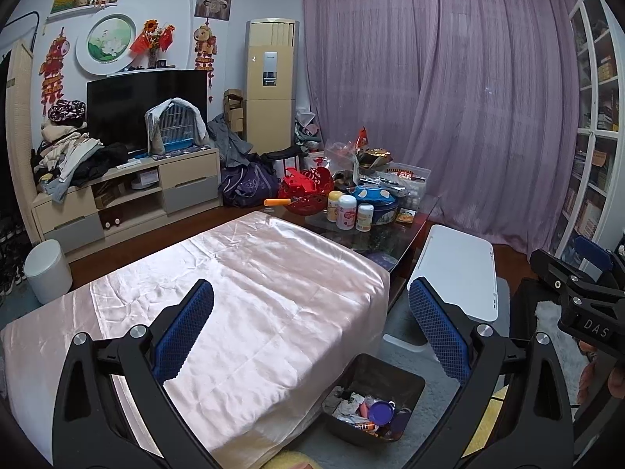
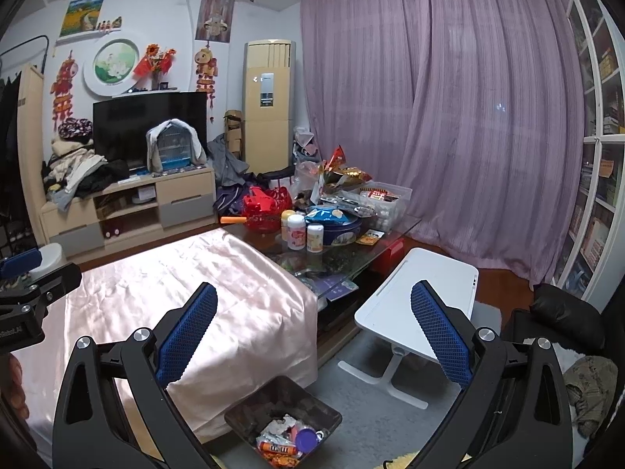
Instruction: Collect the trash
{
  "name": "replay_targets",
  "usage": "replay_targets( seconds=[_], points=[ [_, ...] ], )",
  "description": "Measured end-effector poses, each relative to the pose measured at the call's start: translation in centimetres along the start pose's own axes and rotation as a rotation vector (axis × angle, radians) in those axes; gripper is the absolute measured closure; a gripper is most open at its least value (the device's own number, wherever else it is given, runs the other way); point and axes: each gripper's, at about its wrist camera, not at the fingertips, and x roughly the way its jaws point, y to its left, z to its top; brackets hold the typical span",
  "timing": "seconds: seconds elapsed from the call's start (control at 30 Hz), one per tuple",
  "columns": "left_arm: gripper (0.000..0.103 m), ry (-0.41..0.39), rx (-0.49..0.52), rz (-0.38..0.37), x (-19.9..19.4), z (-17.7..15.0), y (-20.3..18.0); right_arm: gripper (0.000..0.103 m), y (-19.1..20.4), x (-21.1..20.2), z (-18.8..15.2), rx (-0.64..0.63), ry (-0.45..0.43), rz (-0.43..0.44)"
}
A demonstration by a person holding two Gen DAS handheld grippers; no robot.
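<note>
1. In the left wrist view we see our left gripper (image 1: pixel 311 301) spread wide with nothing between its blue textured pads (image 1: pixel 183 330); our right gripper (image 1: pixel 578 297) shows only as a black body at the right edge, so that view does not tell us how it stands.
2. The right wrist view settles that: the right gripper (image 2: pixel 314 305) is also spread wide and empty, and the left one (image 2: pixel 35 293) is a black body at its left edge.
3. Only the right wrist view shows the full white folding lap desk (image 2: pixel 418 305) with its legs on the grey rug (image 2: pixel 363 402), and the black cushion (image 2: pixel 562 312) to its right.
4. The dark square trash bin (image 1: pixel 375 367) (image 2: pixel 273 398) sits on the floor against the near corner of the table draped in shiny pink cloth (image 1: pixel 250 297) (image 2: pixel 187 285).
5. Inside the bin we see crumpled white paper (image 2: pixel 279 428), a round purple lid (image 1: pixel 381 411) (image 2: pixel 305 441), and an orange wrapper (image 2: pixel 275 448), heaped together.
6. The draped cloth lies bare.
</note>
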Motion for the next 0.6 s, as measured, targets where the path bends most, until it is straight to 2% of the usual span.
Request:
replay_targets(
  seconds=[0.6],
  points=[
    [0.008,-0.003,0.003,0.0,-0.18,-0.01,-0.1,0.003,-0.02,-0.2,0.03,-0.002,-0.002,0.008]
  ],
)
